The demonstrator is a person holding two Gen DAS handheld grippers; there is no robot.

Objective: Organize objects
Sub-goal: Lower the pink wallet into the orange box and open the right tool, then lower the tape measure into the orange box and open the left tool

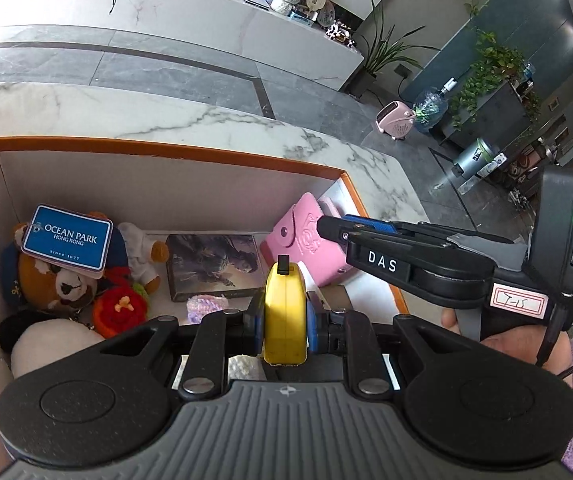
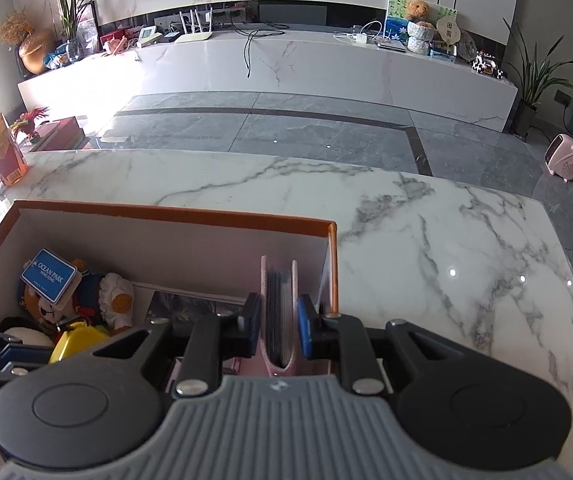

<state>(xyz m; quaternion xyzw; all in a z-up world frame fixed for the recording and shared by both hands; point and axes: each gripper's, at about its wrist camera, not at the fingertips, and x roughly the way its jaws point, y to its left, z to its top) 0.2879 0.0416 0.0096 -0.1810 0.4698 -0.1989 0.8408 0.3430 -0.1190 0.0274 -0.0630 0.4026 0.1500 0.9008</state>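
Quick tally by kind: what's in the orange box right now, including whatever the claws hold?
Plush toys: 2 (bear with Ocean Park tag, white plush)
Crochet pieces: 2 (red, lilac)
Picture box: 1
Pink case: 1
Yellow tape measure: 1
Total: 7

A white marble bench [image 2: 406, 240] with grey veins carries the things. An orange box [image 1: 174, 151] with white inner walls stands directly on it and is the landmark here. Bare marble runs beyond the box's far wall and off to its right side. Far to the box's left, at the bench's far corner, an orange carton [image 2: 1, 148] stands upright, well apart from the box.
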